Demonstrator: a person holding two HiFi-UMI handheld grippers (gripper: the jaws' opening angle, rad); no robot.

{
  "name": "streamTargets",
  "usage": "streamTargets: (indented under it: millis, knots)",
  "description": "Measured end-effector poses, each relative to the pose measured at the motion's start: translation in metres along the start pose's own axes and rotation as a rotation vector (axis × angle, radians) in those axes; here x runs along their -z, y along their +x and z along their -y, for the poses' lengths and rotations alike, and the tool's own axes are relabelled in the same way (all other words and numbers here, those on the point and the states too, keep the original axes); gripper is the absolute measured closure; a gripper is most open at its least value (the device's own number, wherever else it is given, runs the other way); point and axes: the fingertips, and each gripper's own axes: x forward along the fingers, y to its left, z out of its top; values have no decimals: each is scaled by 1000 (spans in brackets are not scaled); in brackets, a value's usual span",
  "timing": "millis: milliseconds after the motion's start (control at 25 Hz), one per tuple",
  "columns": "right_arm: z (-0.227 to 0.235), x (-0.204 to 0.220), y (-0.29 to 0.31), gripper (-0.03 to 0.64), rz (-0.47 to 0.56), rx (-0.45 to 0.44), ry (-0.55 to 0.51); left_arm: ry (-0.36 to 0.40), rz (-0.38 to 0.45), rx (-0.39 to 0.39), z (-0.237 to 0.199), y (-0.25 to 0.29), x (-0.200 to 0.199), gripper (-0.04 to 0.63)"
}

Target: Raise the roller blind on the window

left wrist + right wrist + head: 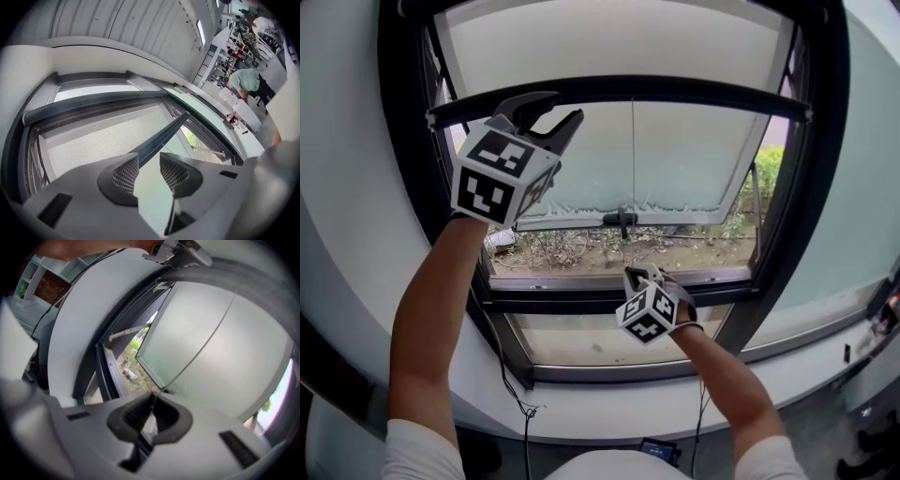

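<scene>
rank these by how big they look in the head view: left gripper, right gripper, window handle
1. left gripper, though it is raised nearer the camera
2. right gripper, shut on the cord
3. window handle
The grippers' true sizes may match.

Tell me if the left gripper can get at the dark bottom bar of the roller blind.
Probably yes: the left gripper has open, empty jaws, and the dark bottom bar lies just ahead of them with nothing between.

Roller blind top cut off, upper frame edge. Cord thin, blurred. Person upper right, tiny, partly hidden.
</scene>
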Motion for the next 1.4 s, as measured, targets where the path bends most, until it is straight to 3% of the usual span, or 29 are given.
streamTargets:
  millis: [640,960,1400]
  knots:
    - [21,-15,-22,592,43,59,50,-189,86,28,57,-55,39,445]
    - [38,-35,-38,592,100,97,99,-331,46,65,95,-71,86,446]
    - [58,-56,-48,592,132,134,102,-439,24,57,126,-102,122,454]
